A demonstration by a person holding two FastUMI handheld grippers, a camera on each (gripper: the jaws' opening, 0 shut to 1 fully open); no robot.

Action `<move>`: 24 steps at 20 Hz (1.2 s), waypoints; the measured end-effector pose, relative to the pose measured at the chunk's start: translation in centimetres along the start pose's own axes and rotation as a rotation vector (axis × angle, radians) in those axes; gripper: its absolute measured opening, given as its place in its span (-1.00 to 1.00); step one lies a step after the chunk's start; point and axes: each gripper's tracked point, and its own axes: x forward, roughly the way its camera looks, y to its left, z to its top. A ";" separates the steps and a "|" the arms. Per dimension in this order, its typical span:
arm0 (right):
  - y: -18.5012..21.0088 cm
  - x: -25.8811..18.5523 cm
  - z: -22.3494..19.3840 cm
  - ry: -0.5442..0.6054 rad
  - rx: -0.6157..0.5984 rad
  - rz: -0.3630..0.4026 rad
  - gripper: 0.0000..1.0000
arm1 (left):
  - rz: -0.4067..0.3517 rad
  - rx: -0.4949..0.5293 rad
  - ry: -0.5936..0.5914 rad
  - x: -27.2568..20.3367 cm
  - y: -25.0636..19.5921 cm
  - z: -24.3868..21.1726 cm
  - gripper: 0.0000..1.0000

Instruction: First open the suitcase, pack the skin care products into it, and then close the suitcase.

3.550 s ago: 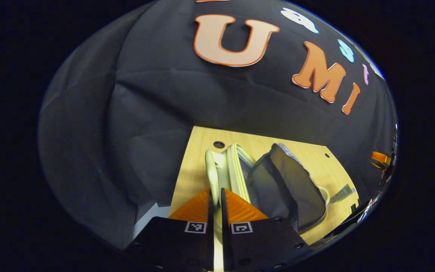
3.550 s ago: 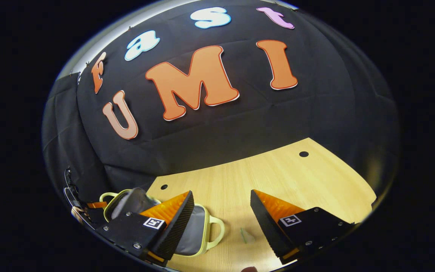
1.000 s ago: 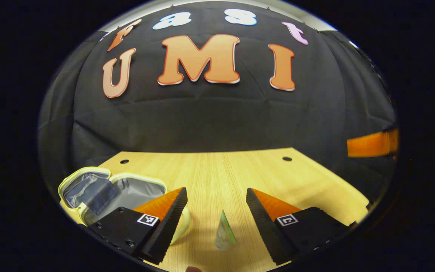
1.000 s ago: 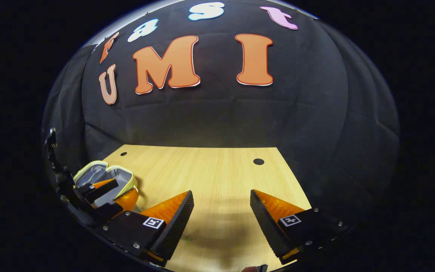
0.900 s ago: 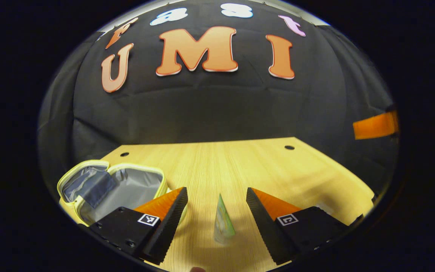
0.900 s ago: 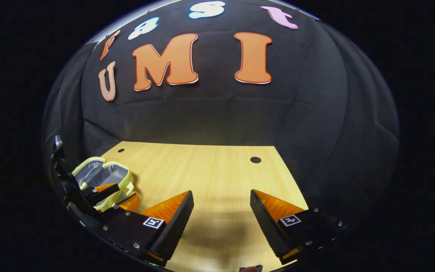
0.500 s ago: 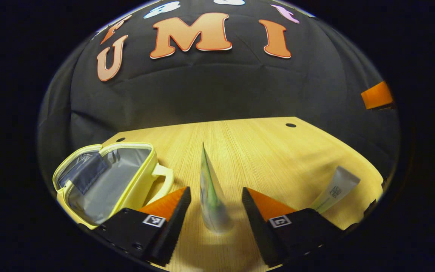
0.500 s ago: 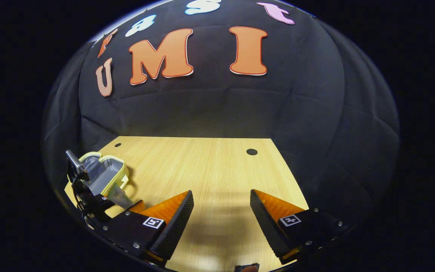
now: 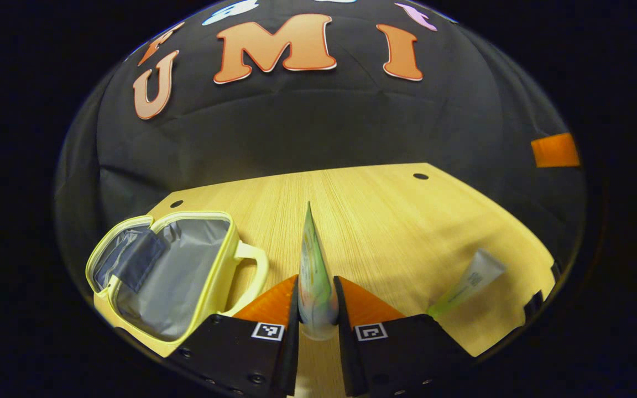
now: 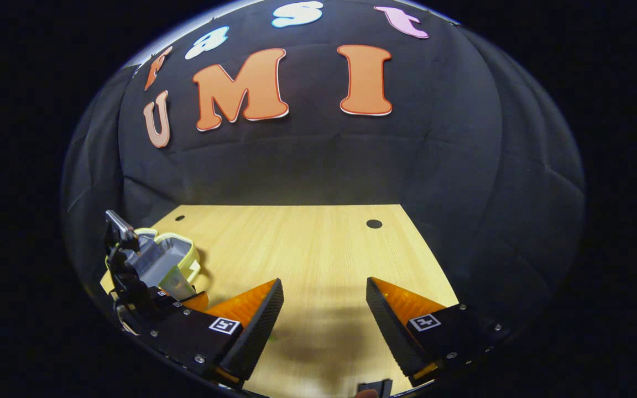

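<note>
A small pale-yellow suitcase [image 9: 223,264] lies open on the wooden table at the left, its grey lining showing. My left gripper [image 9: 317,298] is shut on a green-and-white skin care tube [image 9: 313,265] that stands on its cap with its flat crimped end pointing up. A second, grey-and-green tube [image 9: 465,283] lies on the table to the right. In the right gripper view my right gripper [image 10: 324,309] hangs open over bare table. Far left in that view are the suitcase [image 10: 184,251], the left gripper and the held tube [image 10: 176,283].
The wooden table [image 9: 396,215] has small round holes near its back corners [image 9: 420,176]. Black cloth walls close the booth behind and beside it. A finger of the other gripper [image 9: 555,150] shows at the right edge of the left gripper view.
My left gripper's fingers have closed from wide apart onto the standing tube. The right gripper has barely moved and stays open.
</note>
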 end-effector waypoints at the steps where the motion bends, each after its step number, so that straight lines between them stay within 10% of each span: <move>1: 0.7 -0.2 0.2 -0.012 0.003 0.012 0.92 | -0.016 -0.010 0.001 -1.2 0.4 1.1 -0.36; 16: 7.7 4.3 -12.0 0.193 -0.124 0.169 0.89 | 0.009 -0.046 0.042 -11.6 10.7 5.5 -0.36; 24: 8.7 6.9 -19.4 0.395 -0.169 0.191 0.05 | 0.041 -0.072 0.105 -12.6 13.6 2.5 -0.36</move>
